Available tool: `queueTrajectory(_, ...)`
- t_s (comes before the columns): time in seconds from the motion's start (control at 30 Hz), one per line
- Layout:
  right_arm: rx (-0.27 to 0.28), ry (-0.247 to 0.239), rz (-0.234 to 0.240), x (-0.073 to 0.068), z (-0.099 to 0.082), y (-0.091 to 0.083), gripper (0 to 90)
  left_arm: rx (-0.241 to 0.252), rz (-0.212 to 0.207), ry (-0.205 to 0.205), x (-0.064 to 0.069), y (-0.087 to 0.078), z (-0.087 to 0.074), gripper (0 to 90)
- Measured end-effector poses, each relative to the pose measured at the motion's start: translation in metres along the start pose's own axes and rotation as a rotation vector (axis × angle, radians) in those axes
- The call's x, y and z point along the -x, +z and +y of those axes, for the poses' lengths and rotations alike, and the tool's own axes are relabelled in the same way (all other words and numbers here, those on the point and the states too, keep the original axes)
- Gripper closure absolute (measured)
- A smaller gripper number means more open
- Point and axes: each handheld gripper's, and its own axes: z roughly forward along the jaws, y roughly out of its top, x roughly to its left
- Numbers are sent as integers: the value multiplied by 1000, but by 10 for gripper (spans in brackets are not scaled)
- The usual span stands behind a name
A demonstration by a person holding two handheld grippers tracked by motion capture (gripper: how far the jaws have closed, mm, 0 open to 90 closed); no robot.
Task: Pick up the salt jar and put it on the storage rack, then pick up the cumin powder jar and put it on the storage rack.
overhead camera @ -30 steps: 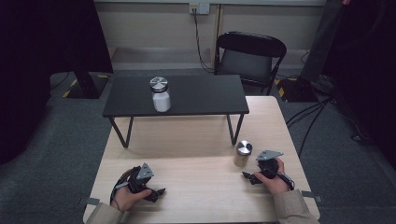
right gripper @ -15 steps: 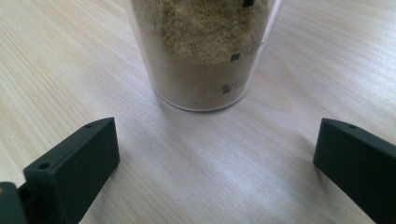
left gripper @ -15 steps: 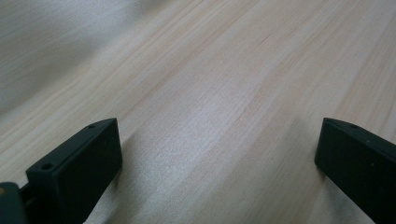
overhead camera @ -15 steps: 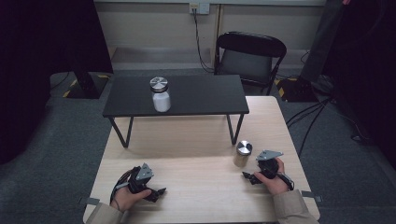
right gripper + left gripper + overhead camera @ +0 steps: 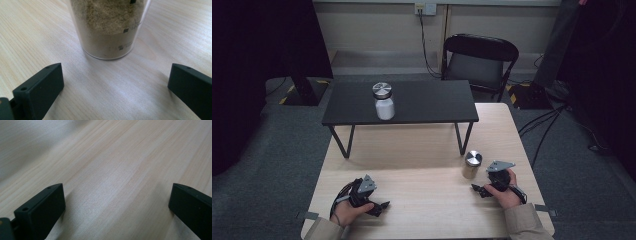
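A clear jar of tan powder with a silver lid [image 5: 472, 164] stands on the wooden table [image 5: 422, 150] at the right. My right gripper [image 5: 476, 189] rests on the table just beside and in front of it, open; in the right gripper view the jar [image 5: 110, 27] stands upright a little beyond the wide-apart jaws. My left gripper [image 5: 383, 205] lies on the table near its front left, open, with bare wood [image 5: 115, 182] between its jaws. A second jar, white with a silver lid [image 5: 384, 102], stands on the low black table [image 5: 427, 102] farther back.
The low black table stands on the far half of the wooden table, on thin legs [image 5: 461, 137]. A black chair [image 5: 479, 62] sits behind it. Cables [image 5: 542, 125] trail across the grey carpet at the right. Dark curtains flank both sides.
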Motion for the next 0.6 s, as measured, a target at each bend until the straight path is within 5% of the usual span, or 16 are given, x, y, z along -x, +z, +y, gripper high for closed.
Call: queueTrajectory(0.6,59,21,25,5,10,-2,5,1,0,0,0,0,0,0)
